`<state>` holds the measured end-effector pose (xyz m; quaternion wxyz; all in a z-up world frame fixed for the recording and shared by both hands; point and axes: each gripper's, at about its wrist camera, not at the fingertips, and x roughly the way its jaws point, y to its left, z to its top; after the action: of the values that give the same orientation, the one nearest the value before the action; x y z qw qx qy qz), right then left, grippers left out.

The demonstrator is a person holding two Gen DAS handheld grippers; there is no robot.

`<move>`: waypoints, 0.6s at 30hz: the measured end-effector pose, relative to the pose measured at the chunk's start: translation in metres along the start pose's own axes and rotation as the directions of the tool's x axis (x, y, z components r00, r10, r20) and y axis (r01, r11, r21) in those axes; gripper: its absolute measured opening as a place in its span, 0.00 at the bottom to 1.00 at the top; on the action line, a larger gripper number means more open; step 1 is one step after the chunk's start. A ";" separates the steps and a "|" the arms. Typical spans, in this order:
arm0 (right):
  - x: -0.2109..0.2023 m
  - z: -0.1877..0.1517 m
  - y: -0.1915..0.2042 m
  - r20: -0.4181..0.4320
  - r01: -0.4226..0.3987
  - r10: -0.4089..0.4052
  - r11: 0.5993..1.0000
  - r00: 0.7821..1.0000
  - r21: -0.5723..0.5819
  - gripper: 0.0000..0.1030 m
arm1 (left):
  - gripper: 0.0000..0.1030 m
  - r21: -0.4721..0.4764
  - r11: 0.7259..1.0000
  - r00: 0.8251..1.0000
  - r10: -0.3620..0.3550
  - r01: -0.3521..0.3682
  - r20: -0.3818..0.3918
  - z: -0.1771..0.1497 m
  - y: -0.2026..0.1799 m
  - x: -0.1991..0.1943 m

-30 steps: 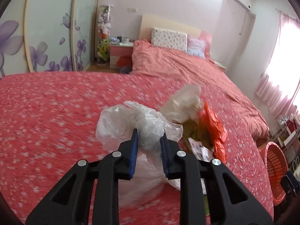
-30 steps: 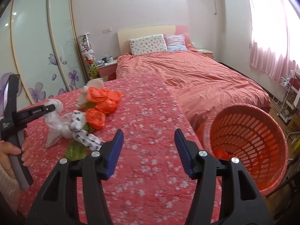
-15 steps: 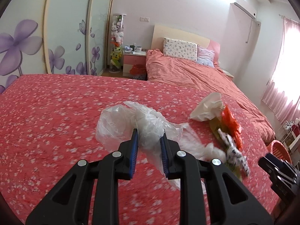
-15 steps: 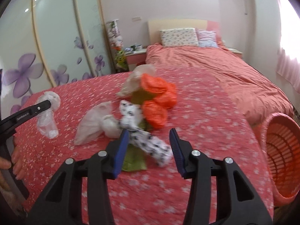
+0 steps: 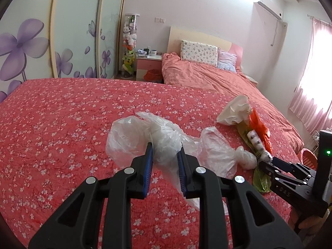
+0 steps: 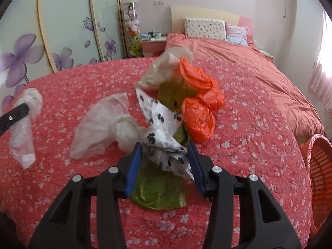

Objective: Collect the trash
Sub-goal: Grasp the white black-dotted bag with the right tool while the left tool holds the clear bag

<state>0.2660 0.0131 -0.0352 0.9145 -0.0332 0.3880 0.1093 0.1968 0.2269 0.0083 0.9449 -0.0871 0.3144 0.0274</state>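
Note:
My left gripper (image 5: 165,147) is shut on a clear plastic bag (image 5: 143,134) and holds it above the red flowered bedspread; it also shows in the right wrist view (image 6: 25,120). My right gripper (image 6: 165,152) is open, its jaws on either side of a white paw-print bag (image 6: 164,128). This lies on a green bag (image 6: 159,188), next to orange bags (image 6: 199,101), a beige bag (image 6: 166,68) and a second clear bag (image 6: 103,124). The right gripper shows in the left wrist view (image 5: 269,162) at the pile.
An orange laundry basket (image 6: 319,176) stands on the floor beyond the bedspread's right edge. A bed with pillows (image 5: 199,49) lies behind, with a nightstand (image 5: 148,64) and sliding wardrobe doors (image 5: 62,31) on the left.
My right gripper swung left from the basket to the trash pile and now has its jaws around the paw-print bag. My left gripper lifted the clear bag away to the left.

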 end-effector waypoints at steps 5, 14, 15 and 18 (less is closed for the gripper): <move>-0.006 -0.004 -0.010 -0.002 -0.027 0.027 0.999 1.000 0.033 0.19 | 0.22 0.001 1.000 1.000 -0.007 0.007 -0.010 -0.003 -0.003 0.002; -0.042 -0.009 -0.027 0.066 -0.055 0.051 0.997 0.997 0.060 0.13 | 0.22 0.027 0.999 1.000 -0.029 0.029 -0.012 -0.005 -0.024 -0.003; -0.046 -0.010 -0.029 0.074 -0.056 0.051 0.996 0.996 0.063 0.13 | 0.22 0.033 0.999 0.999 -0.034 0.034 -0.012 -0.005 -0.028 -0.005; -0.059 -0.011 -0.036 0.096 -0.059 0.051 0.995 0.994 0.076 0.13 | 0.22 0.044 0.998 0.999 -0.046 0.046 -0.012 -0.005 -0.038 -0.007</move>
<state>0.2270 -0.0340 -0.0014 0.9289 0.0186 0.3496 0.1207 0.1922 0.1886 0.0137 0.9453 -0.0733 0.3178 -0.0017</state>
